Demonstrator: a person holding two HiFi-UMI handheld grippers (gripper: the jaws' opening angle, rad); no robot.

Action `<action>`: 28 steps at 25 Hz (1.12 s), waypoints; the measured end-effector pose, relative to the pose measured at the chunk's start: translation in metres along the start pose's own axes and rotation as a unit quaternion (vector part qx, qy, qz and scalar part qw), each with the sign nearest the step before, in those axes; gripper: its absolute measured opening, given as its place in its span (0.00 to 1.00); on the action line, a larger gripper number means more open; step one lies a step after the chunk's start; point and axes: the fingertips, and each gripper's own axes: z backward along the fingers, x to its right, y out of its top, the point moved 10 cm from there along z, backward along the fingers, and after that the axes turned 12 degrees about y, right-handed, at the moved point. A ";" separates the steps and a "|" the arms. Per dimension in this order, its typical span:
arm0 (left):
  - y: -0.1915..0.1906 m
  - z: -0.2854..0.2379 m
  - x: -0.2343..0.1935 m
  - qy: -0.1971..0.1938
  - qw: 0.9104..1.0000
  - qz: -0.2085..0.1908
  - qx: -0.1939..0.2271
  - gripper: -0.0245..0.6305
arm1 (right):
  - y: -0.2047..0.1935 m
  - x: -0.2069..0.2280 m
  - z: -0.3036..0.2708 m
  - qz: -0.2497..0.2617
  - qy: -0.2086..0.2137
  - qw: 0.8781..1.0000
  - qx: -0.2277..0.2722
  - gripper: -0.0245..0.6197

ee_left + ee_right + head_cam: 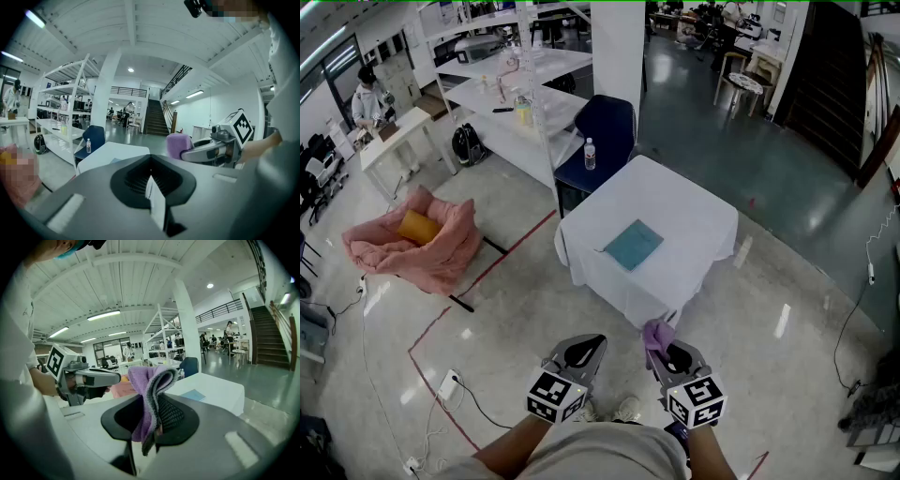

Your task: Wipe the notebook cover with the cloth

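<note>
Clearly, the notebook (633,245) is the centre of the job: a thin teal book that lies flat and closed, a little turned, near the middle of the white-covered surface (694,220). Nothing touches it, and both tools are well apart from it, on the near side above the floor.

The cover looks smooth and rather stiff, and the book seems light. I think it can slide on the tablecloth under a wipe, so it is wise to press it at one edge or corner and not in the middle.

The cloth (657,334) is purple, soft and folded. It stands up out of the right gripper (661,349), whose jaws are closed on the lower fold. In the right gripper view the free upper part of it droops over, so it is limp. I judge that it should meet the cover with this loose part, flat and with light pressure.

The left gripper (581,354) is beside the right one. Its own view shows the jaws brought together with nothing between them.

Behind the surface stands a blue chair (602,131) with a water bottle (590,153) on its seat, and a pink cushion (417,246) lies on the floor to the left.

The wiping is not yet begun.
</note>
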 end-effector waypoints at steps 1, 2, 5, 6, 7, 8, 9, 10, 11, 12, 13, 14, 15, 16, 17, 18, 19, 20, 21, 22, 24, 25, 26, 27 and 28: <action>0.000 -0.001 0.000 0.000 1.000 0.000 -0.001 0.04 | 0.000 0.001 0.000 0.000 0.001 1.000 -0.001 0.20; 0.000 -0.001 0.001 0.001 1.000 -0.001 -0.002 0.04 | -0.001 0.001 -0.001 0.000 0.003 1.000 -0.002 0.20; -0.003 -0.002 0.000 0.002 1.000 0.000 -0.005 0.04 | -0.003 0.001 -0.003 0.000 0.007 1.000 0.000 0.20; -0.004 -0.002 0.000 0.003 1.000 0.000 -0.005 0.04 | -0.004 0.001 -0.003 0.000 0.008 1.000 0.001 0.20; -0.004 -0.002 0.000 0.003 1.000 0.001 -0.005 0.04 | -0.004 0.001 -0.003 0.000 0.008 1.000 0.002 0.20; -0.004 -0.002 0.001 0.004 1.000 0.002 -0.004 0.04 | -0.004 0.001 -0.002 -0.001 0.008 1.000 0.002 0.20; -0.004 -0.002 0.002 0.004 1.000 0.002 -0.003 0.04 | -0.004 0.002 -0.001 -0.001 0.007 1.000 0.004 0.20; -0.003 -0.002 0.003 0.004 1.000 0.002 -0.003 0.04 | -0.003 0.003 0.000 -0.003 0.004 1.000 0.007 0.20; -0.003 -0.002 0.005 0.004 1.000 0.002 -0.003 0.04 | -0.003 0.004 0.002 -0.004 0.000 1.000 0.011 0.20; -0.003 -0.002 0.006 0.004 1.000 0.002 -0.003 0.04 | -0.002 0.005 0.003 -0.006 -0.005 1.000 0.016 0.20; -0.003 -0.003 0.007 0.005 1.000 0.003 -0.003 0.04 | -0.002 0.006 0.005 -0.006 -0.009 1.000 0.019 0.21; -0.003 -0.004 0.008 0.005 1.000 0.003 -0.002 0.04 | -0.002 0.007 0.006 -0.005 -0.009 1.000 0.021 0.21; -0.003 -0.005 0.009 0.005 1.000 0.003 -0.002 0.04 | -0.002 0.008 0.007 -0.004 -0.008 1.000 0.023 0.21; -0.003 -0.006 0.010 0.006 1.000 0.003 -0.001 0.04 | -0.002 0.009 0.008 -0.002 -0.007 1.000 0.024 0.21; -0.003 -0.006 0.011 0.006 1.000 0.002 -0.001 0.04 | -0.002 0.010 0.009 -0.001 -0.005 1.000 0.025 0.21; -0.003 -0.006 0.013 0.007 1.000 0.002 0.000 0.04 | -0.002 0.010 0.010 0.000 -0.003 1.000 0.026 0.21; -0.002 -0.006 0.015 0.008 1.000 0.002 0.000 0.04 | -0.002 0.010 0.011 0.001 -0.001 1.000 0.026 0.21; -0.002 -0.006 0.017 0.009 1.000 0.002 0.000 0.04 | -0.002 0.011 0.013 0.001 0.002 1.000 0.025 0.21; -0.001 -0.007 0.019 0.011 1.000 0.002 0.001 0.04 | -0.002 0.013 0.014 0.002 0.004 1.000 0.025 0.21; -0.001 -0.009 0.021 0.012 1.000 0.002 0.002 0.04 | -0.003 0.014 0.015 0.002 0.006 1.000 0.024 0.21; -0.001 -0.013 0.024 0.014 1.000 0.002 0.004 0.04 | -0.004 0.019 0.016 0.004 0.009 1.000 0.023 0.21; -0.001 -0.015 0.026 0.016 1.000 0.001 0.004 0.04 | -0.005 0.022 0.017 0.004 0.011 1.000 0.022 0.21; -0.001 -0.016 0.029 0.017 1.000 0.001 0.005 0.04 | -0.005 0.024 0.019 0.005 0.013 1.000 0.021 0.21; 0.000 -0.017 0.031 0.019 1.000 0.001 0.005 0.04 | -0.005 0.026 0.021 0.006 0.015 1.000 0.020 0.21; 0.000 -0.017 0.034 0.022 1.000 0.002 0.006 0.04 | -0.005 0.028 0.023 0.008 0.018 1.000 0.019 0.21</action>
